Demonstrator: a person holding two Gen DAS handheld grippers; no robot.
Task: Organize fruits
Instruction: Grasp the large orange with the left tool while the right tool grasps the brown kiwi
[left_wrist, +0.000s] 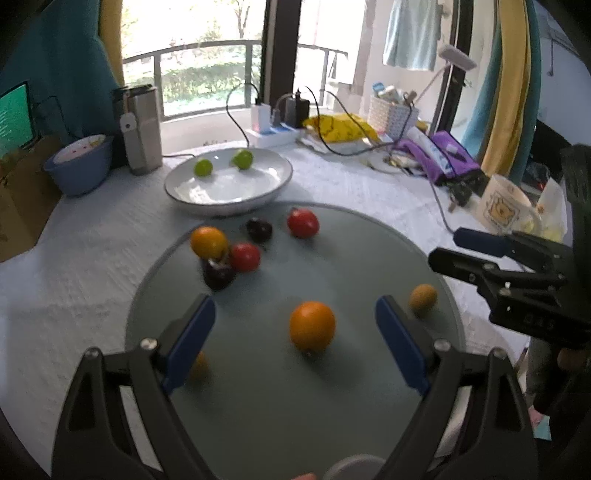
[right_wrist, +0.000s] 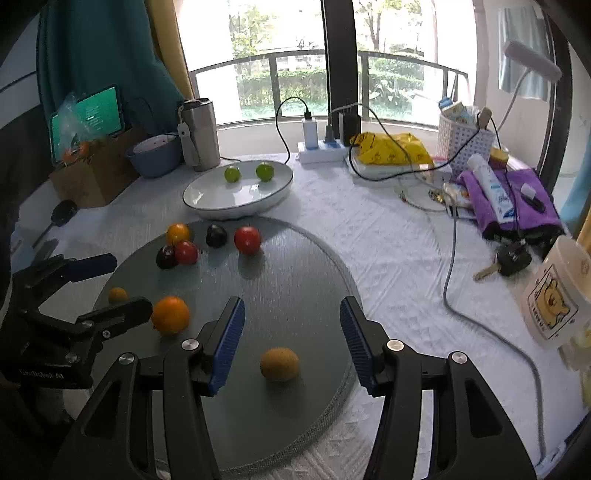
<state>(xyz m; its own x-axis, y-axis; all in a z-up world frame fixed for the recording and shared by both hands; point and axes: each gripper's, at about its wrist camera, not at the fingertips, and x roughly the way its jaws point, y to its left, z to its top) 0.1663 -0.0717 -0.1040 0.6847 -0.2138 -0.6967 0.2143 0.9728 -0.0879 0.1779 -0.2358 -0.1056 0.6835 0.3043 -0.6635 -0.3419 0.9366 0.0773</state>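
The left tool (left_wrist: 295, 343) is spread wide and empty around the round orange fruit (left_wrist: 312, 325); the right tool (right_wrist: 291, 339), half-open and empty, brackets the brownish-yellow round fruit (right_wrist: 279, 363). Each should be centred before closing.

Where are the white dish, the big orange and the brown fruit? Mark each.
white dish (left_wrist: 177, 192), left wrist view, near rim.
big orange (left_wrist: 312, 325), left wrist view, middle of its skin.
brown fruit (right_wrist: 279, 363), right wrist view, middle of its skin.

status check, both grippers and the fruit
Left gripper open over large orange. Right gripper open over brown fruit. Two green fruits in white bowl. Nothing blocking.
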